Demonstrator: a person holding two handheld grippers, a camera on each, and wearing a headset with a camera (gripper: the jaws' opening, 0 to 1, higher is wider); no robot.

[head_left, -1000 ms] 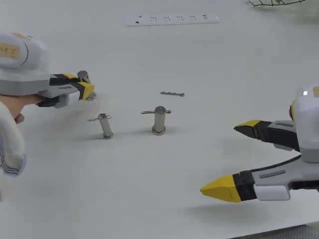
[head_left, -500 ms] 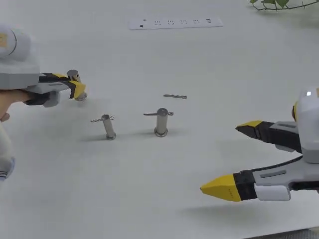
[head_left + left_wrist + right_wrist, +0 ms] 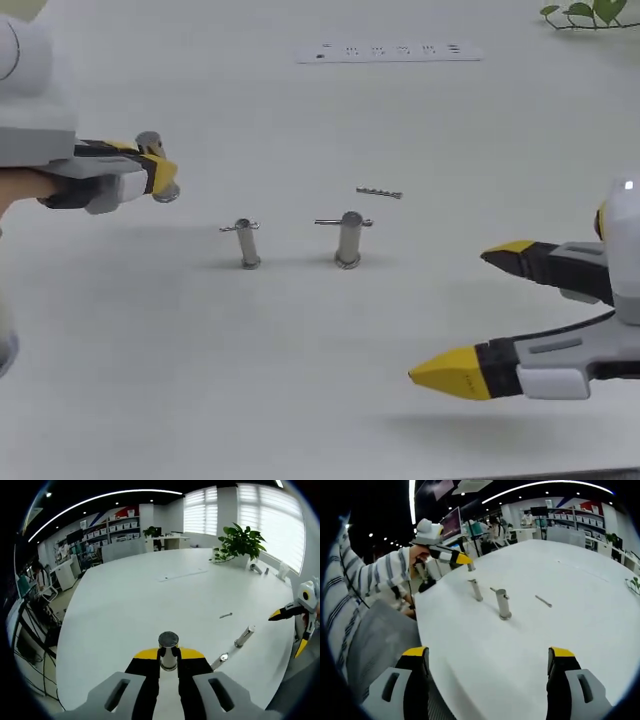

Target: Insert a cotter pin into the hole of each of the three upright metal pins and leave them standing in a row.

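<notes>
While my left tongs (image 3: 160, 178), clenched on the third metal pin (image 3: 150, 147), have drifted farther from the two fitted pins (image 3: 247, 243) (image 3: 348, 240), my right tongs (image 3: 450, 315) stay spread and empty, leaving the loose cotter pin (image 3: 379, 193) unclaimed just beyond those pins.

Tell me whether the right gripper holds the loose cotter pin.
No, the right gripper is open and empty; the cotter pin lies on the table.

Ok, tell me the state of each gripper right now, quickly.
Left gripper: closed on a metal pin.
Right gripper: open, holding nothing.
</notes>
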